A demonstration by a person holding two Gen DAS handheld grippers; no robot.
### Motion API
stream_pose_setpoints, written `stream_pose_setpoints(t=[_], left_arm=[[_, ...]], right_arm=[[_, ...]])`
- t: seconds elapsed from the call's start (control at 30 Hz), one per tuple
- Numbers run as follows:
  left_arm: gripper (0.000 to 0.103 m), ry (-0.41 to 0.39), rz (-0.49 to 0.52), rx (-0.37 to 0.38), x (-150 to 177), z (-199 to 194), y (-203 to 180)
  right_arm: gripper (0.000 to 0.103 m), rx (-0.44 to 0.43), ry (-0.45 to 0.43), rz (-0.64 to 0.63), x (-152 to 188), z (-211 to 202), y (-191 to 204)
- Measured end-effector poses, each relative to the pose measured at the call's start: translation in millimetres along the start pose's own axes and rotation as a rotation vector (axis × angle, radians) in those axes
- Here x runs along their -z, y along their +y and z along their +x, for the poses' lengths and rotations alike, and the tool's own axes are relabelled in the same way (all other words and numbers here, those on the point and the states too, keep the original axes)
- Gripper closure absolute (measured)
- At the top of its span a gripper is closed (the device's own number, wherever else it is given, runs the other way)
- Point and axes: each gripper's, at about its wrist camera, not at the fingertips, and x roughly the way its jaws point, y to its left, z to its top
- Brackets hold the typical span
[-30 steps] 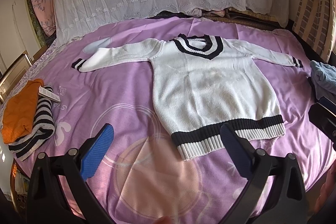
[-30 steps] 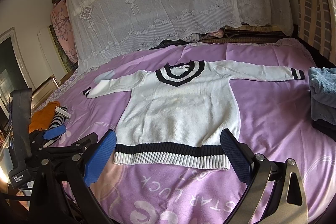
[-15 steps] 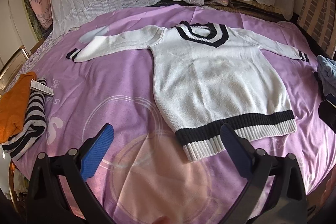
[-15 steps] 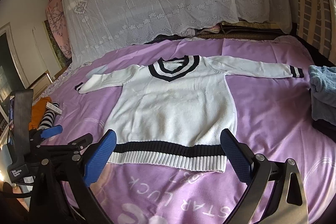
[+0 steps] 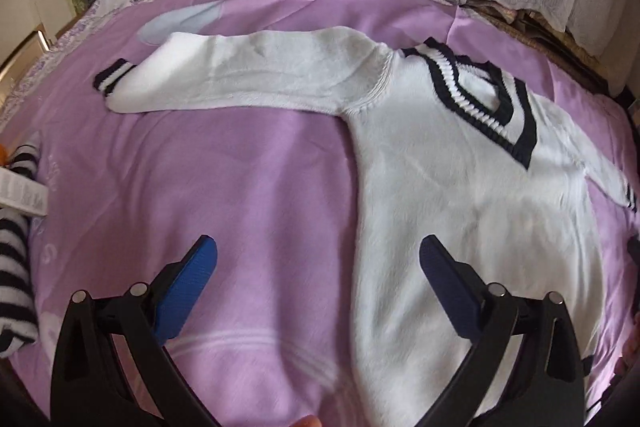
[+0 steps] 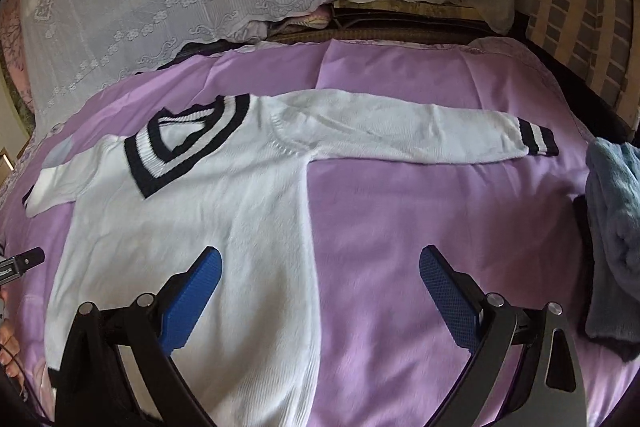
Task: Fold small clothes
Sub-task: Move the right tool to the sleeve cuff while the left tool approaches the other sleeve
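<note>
In the left wrist view, the left gripper (image 5: 318, 269) is hovering with its blue fingers (image 5: 188, 285) spread wide and grasping nothing, above the purple bedspread (image 5: 240, 195). The white sweater (image 5: 460, 195) is lying flat, face up, its left sleeve (image 5: 248, 79) stretching out to the far left, the striped cuff (image 5: 112, 81) at its end. A striped garment (image 5: 14, 259) is sitting at the left edge, well apart. To start the fold well, this gripper should probably be reaching for the cuff and pinching only the knit, not the bedspread beneath.

In the right wrist view, the right gripper (image 6: 320, 279) is likewise hanging released and empty, straddling the sweater's right side edge. The right sleeve (image 6: 400, 135) is running far right, toward a blue folded cloth (image 6: 616, 227). Carrying both sleeves inward across the chest together would likely be keeping the body square.
</note>
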Motion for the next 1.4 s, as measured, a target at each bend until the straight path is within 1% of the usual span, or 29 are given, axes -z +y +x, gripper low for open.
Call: stream_pose_setpoints(t=[0.07, 0.13, 0.17, 0.23, 0.3, 0.37, 0.4, 0.43, 0.5, 0.63, 0.7, 0.83, 1.0, 1.1, 1.17, 1.23, 1.3, 1.37, 1.4], left_arm=[[0.004, -0.006, -0.049, 0.066, -14.3, 16.2, 1.0], [0.004, -0.019, -0.094, 0.076, -24.8, 32.9, 2.7], [0.004, -0.023, -0.106, 0.052, -29.1, 42.0, 3.2], [0.004, -0.030, -0.090, -0.031, -35.8, 58.8, 2.3], [0.004, -0.071, -0.013, -0.130, -38.2, 71.4, -4.8], [0.004, -0.098, 0.085, -0.205, -35.1, 80.6, -18.0], [0.004, -0.108, 0.104, -0.225, -34.2, 80.6, -22.8], [0.004, -0.122, 0.121, -0.239, -33.7, 79.0, -26.5], [0.004, -0.120, 0.124, -0.249, -33.7, 80.3, -28.1], [0.004, -0.110, 0.072, -0.194, -33.1, 80.7, -14.6], [0.004, -0.115, 0.073, -0.195, -31.2, 79.6, -14.7], [0.004, -0.121, 0.095, -0.224, -27.9, 78.3, -19.8], [0.004, -0.113, 0.087, -0.193, -26.0, 76.8, -14.7], [0.004, -0.107, 0.109, -0.173, -24.1, 72.8, -14.7], [0.004, -0.120, 0.088, -0.151, -25.7, 65.2, -13.6], [0.004, -0.151, 0.075, -0.113, -33.2, 55.1, -15.3], [0.004, -0.168, 0.077, -0.075, -46.8, 48.0, -20.7], [0.004, -0.170, 0.070, -0.045, -64.2, 45.3, -27.2], [0.004, -0.170, 0.060, -0.026, -71.3, 45.4, -29.2]], right_arm=[[0.003, 0.033, 0.011, -0.006, -14.6, 22.2, -4.1], [0.003, 0.076, 0.027, -0.020, -25.2, 43.7, -7.0], [0.003, 0.090, 0.030, -0.024, -26.9, 53.0, -8.6], [0.004, 0.117, 0.041, -0.025, -26.2, 69.2, -13.5], [0.003, 0.127, 0.058, -0.006, -20.2, 84.5, -21.3], [0.003, 0.110, 0.109, 0.029, -13.5, 101.0, -31.4], [0.003, 0.081, 0.121, 0.056, -13.0, 104.1, -36.5], [0.003, 0.062, 0.111, 0.076, -13.4, 101.7, -39.8], [0.003, 0.057, 0.103, 0.091, -12.1, 101.8, -42.4], [0.003, 0.111, 0.124, 0.040, -11.8, 107.0, -31.0], [0.003, 0.110, 0.124, 0.039, -11.6, 106.5, -31.5], [0.003, 0.099, 0.123, 0.045, -11.9, 106.3, -33.5], [0.003, 0.098, 0.122, 0.046, -11.3, 105.8, -34.0], [0.003, 0.067, 0.115, 0.063, -11.1, 104.0, -38.0], [0.003, 0.026, 0.099, 0.092, -11.6, 98.7, -45.1], [0.003, -0.015, 0.051, 0.154, -16.2, 88.5, -57.6], [0.003, -0.048, -0.028, 0.225, -25.3, 76.3, -74.0], [0.004, -0.096, -0.066, 0.301, -35.8, 70.5, -93.8], [0.004, -0.111, -0.072, 0.342, -40.2, 70.1, -104.4]])
